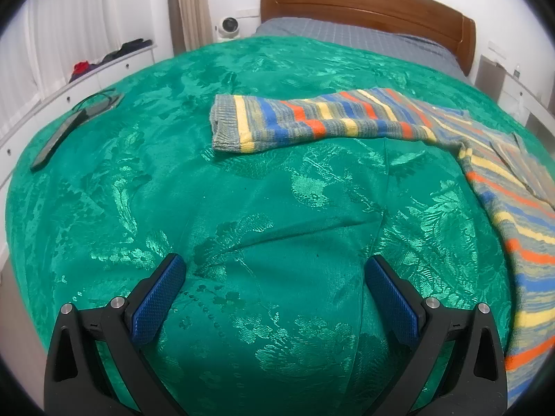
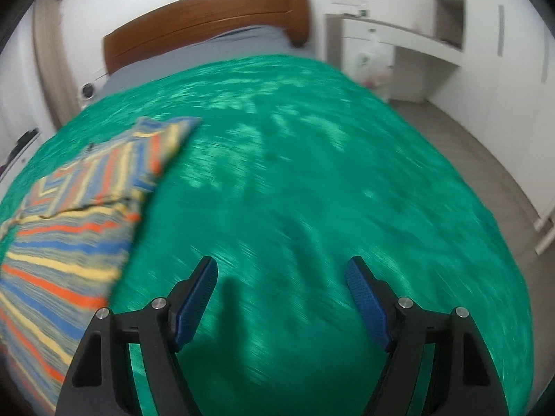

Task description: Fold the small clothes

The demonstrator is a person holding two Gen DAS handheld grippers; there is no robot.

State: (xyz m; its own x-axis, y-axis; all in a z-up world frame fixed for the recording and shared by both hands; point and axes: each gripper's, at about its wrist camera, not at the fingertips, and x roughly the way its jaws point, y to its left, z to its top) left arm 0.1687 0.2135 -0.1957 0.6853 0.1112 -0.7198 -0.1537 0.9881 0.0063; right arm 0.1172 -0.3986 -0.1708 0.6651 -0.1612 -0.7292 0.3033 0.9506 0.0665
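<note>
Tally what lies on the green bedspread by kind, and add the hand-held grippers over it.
Striped knit sweater: 1
Dark phone-like slab, near the bedspread's left edge: 1
Black cable beside it: 1
Hand-held grippers, both with jaws apart and nothing between them: 2, left hand-held gripper and right hand-held gripper
Total: 5

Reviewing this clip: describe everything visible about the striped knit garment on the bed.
The striped sweater is a knit in grey-blue, blue, orange and yellow bands. It lies flat on the green bedspread. One sleeve stretches sideways and ends in a ribbed cuff; the body runs toward the near edge of the bed. In the blurred right wrist view a second sleeve looks folded over the body. Neither gripper touches it.
</note>
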